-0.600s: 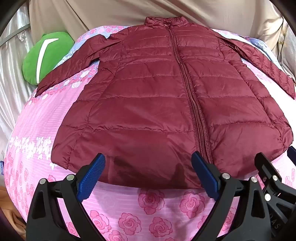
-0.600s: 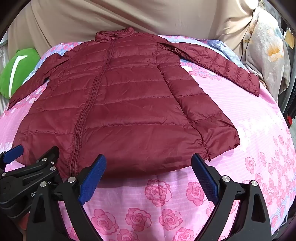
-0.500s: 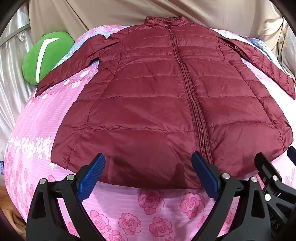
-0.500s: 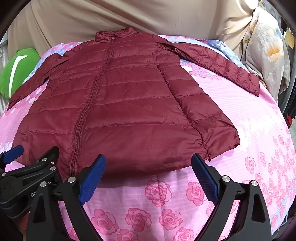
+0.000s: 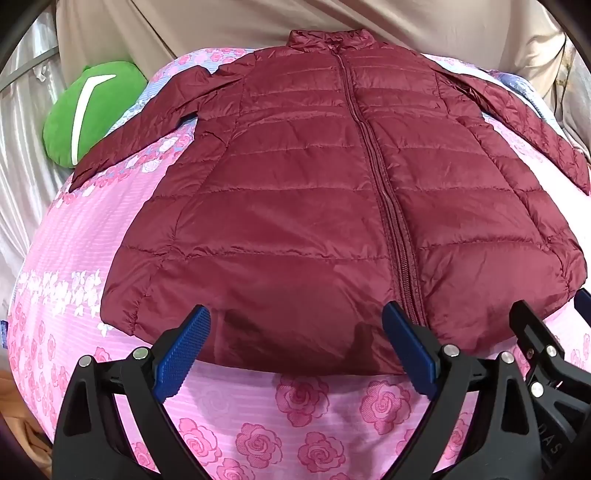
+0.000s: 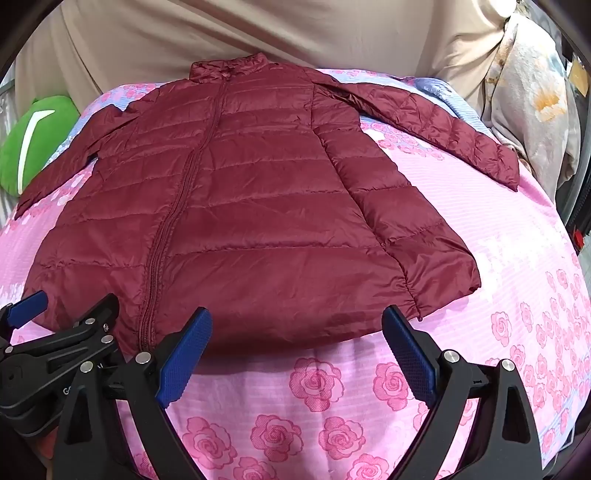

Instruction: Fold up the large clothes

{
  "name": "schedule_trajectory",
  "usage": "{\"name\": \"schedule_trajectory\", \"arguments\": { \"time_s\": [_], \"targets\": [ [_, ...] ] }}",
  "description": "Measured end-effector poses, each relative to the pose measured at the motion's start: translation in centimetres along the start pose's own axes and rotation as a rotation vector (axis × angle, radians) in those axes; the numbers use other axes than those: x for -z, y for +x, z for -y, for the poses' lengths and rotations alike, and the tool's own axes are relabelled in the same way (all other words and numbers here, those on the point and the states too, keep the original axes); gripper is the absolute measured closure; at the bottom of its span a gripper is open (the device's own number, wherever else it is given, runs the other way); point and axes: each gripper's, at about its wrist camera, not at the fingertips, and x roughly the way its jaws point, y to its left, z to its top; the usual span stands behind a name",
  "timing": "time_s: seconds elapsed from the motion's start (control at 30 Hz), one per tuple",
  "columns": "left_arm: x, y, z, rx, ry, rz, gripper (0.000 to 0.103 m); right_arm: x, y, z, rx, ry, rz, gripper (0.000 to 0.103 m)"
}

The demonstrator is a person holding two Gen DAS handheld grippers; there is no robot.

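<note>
A dark red quilted jacket [image 5: 332, 192] lies flat and zipped on the pink rose-print bed [image 5: 295, 424], collar at the far end, both sleeves spread out to the sides. It also shows in the right wrist view [image 6: 251, 206]. My left gripper [image 5: 295, 347] is open and empty, hovering just in front of the jacket's near hem, left of the zipper. My right gripper [image 6: 297, 350] is open and empty, in front of the hem right of the zipper. Each gripper shows at the edge of the other's view, the right gripper [image 5: 546, 354] and the left gripper [image 6: 59, 332].
A green cushion [image 5: 92, 110] lies at the far left of the bed beside the left sleeve. Beige cloth [image 5: 221, 29] hangs behind the bed. A floral cloth [image 6: 535, 92] hangs at the far right. The bed's right edge drops off past the right sleeve.
</note>
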Motion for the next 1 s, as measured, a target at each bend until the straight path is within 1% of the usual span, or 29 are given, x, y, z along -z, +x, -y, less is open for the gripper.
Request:
{"name": "schedule_trajectory", "arguments": {
  "time_s": [1.0],
  "targets": [
    [-0.04, 0.46, 0.14, 0.001, 0.005, -0.016, 0.011, 0.39, 0.35, -0.01, -0.005, 0.005, -0.002, 0.011]
  ]
}}
